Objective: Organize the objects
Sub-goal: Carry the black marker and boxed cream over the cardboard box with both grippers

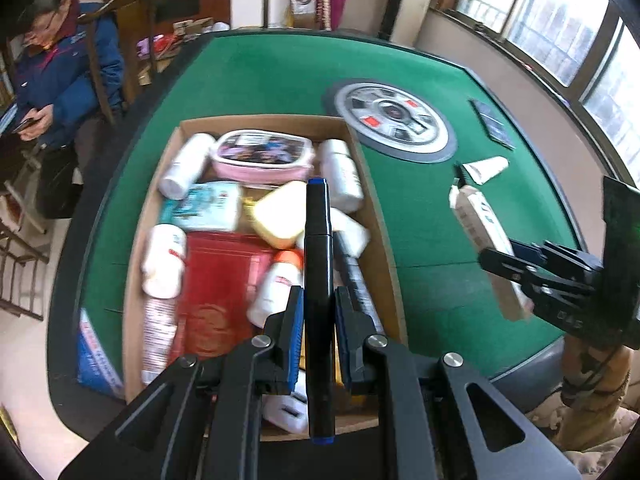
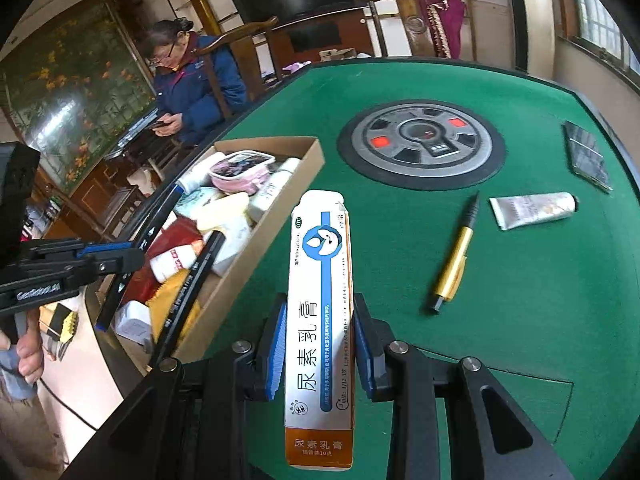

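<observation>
Your left gripper (image 1: 316, 316) has its fingers (image 1: 294, 312) closed on a black marker (image 1: 319, 280) with blue ends, held lengthwise above the cardboard box (image 1: 376, 216) that sits toward the desk's (image 1: 420, 260) left edge. Lower the marker until it lies along the box's right wall beside the dark pen (image 1: 356, 280) already there, then let go; dropping it from height risks it bouncing off the bottles.

The box is nearly full. Along its left side lie white bottles (image 1: 164, 260); at the far end a pink pouch (image 1: 264, 154) sits between two more; in the middle are a pale blue packet (image 1: 208, 206), a cream-yellow block (image 1: 280, 212) and a red booklet (image 1: 224, 280).

Your right gripper (image 2: 320, 348) has its fingers (image 2: 276, 344) pressed on the sides of a long white and orange ointment carton (image 2: 320, 320), held over the desk just right of the box. Bring it in after the marker, flat on the red booklet.

Still out on the desk toward the right edge: a gold pen (image 2: 454, 260), a squeezed tube (image 2: 532, 210) and a dark phone (image 2: 588, 156).
</observation>
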